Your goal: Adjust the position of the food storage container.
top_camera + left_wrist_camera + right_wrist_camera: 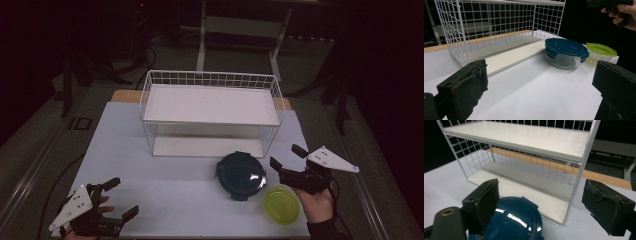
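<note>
— Claw state first: how is each one seen?
— Both are spread wide and nothing is gripped. The right claw (289, 156) is held just beside the blue-lidded glass container (240, 174), at its right, with the jaws pointed toward the wire rack (210, 112). The left claw (116, 197) is kept low at the near left corner of the tabletop (165, 200), well apart from everything.

— Where is the container placed?
— It is set on the tabletop just in front of the rack's lower shelf (524, 187), with the green-lidded tub (282, 205) close by at its near right. In the right gripper view the blue lid (516, 222) is seen directly below and between the jaws. Both shelves are bare.

— Which step is judged to be in hand?
— An approach, most likely; no grasp is made yet.

— What is called for next?
— The right claw should be lowered around the container's rim and closed firmly. A level lift is needed afterwards, since glass is heavy and the clipped lid may be slippery.
</note>
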The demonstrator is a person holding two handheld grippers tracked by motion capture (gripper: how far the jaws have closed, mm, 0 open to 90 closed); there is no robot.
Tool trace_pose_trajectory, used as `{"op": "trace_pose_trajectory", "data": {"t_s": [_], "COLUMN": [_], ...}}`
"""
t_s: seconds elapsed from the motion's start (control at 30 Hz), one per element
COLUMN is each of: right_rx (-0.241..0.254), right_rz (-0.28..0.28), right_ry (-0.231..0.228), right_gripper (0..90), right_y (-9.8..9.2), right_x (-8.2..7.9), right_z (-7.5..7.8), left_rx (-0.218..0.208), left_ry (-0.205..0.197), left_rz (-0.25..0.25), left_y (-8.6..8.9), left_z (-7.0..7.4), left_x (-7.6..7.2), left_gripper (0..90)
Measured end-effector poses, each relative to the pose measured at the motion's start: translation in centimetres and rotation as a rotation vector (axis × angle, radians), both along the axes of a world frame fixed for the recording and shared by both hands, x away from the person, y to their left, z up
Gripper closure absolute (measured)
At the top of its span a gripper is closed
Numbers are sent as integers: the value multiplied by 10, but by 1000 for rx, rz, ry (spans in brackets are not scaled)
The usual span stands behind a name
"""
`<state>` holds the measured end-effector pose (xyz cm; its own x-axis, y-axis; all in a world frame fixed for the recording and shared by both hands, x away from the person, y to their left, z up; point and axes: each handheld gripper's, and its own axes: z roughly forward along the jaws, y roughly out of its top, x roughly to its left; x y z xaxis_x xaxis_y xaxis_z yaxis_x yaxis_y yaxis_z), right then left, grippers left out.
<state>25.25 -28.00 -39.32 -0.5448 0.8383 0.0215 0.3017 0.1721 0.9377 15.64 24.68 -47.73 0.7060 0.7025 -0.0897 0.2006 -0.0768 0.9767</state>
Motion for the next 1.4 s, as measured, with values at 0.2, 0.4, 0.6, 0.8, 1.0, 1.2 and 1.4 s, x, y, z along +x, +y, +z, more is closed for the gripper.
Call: {"op": "trace_pose_trajectory", "data": {"t_s": [0.2, 0.4, 0.6, 0.8, 1.0, 1.2, 1.4], "right_rx": [-2, -12, -65, -108, -172, -224, -255], "right_rz": [15, 6, 13, 44, 134, 206, 261], "right_ry": [64, 146, 213, 267, 315, 350, 371], "right_gripper": [202, 252, 338, 482, 657, 883, 899], "right_y": [-12, -24, -31, -36, -32, -27, -25], "right_x": [24, 42, 52, 58, 59, 60, 60], "right_z": [-16, -35, -54, -68, -78, -85, -87], "left_rx": [4, 7, 8, 22, 20, 19, 17], "left_ry": [5, 7, 11, 10, 11, 12, 13], "left_rz": [-1, -4, -4, -5, -6, -4, -2], "left_y": [0, 0, 0, -1, -1, -1, 0], "left_z": [-1, -2, -3, -3, -3, -4, -4], "left_x": [1, 1, 2, 2, 2, 3, 3], "left_gripper": [0, 0, 0, 0, 0, 0, 0]}}
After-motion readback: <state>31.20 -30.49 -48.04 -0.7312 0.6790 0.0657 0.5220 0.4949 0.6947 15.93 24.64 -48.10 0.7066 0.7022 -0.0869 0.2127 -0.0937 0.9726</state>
